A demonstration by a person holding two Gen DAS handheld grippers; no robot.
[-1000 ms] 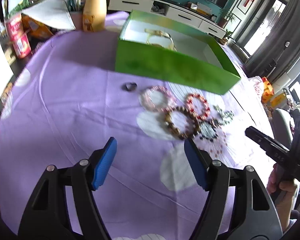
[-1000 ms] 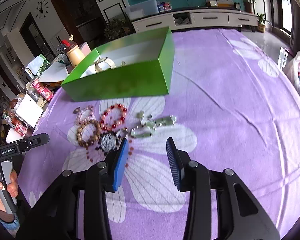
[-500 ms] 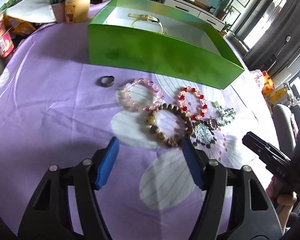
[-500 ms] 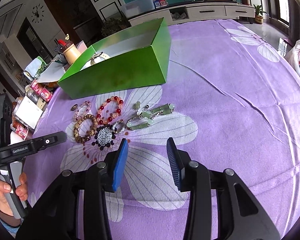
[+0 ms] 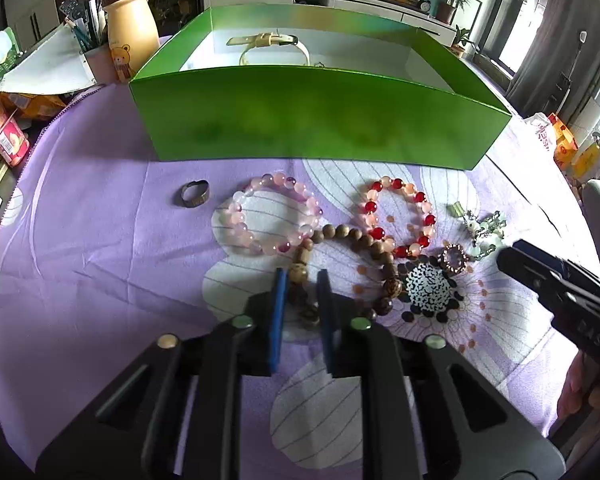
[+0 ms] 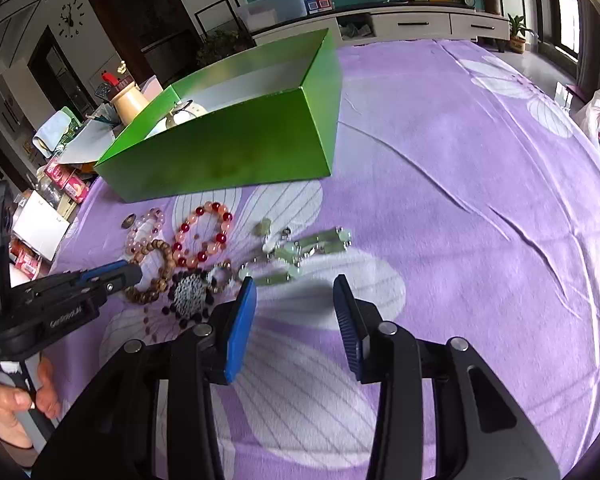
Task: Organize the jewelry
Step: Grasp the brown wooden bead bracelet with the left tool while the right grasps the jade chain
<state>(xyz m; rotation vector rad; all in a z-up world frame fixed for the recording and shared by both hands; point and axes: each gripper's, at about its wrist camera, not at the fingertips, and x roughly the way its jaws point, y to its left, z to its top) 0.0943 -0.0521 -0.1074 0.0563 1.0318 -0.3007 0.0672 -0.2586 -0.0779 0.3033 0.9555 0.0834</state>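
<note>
I am seeing the green box (image 5: 320, 120) sitting open on the purple flowered cloth (image 5: 100, 248), holding a cream watch (image 5: 268, 42). My left gripper (image 5: 302, 276) is clamping the wooden bead bracelet (image 5: 356, 236), just in front of the box among other bracelets. My right gripper (image 6: 294, 284) is hanging apart, empty. A TV cabinet (image 6: 412, 24) is standing behind.

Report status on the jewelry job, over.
Left gripper shut on the brown wooden bead bracelet. Right gripper open, empty, just short of the jade pieces. Green box open-topped behind the jewelry; nothing stands between.
</note>
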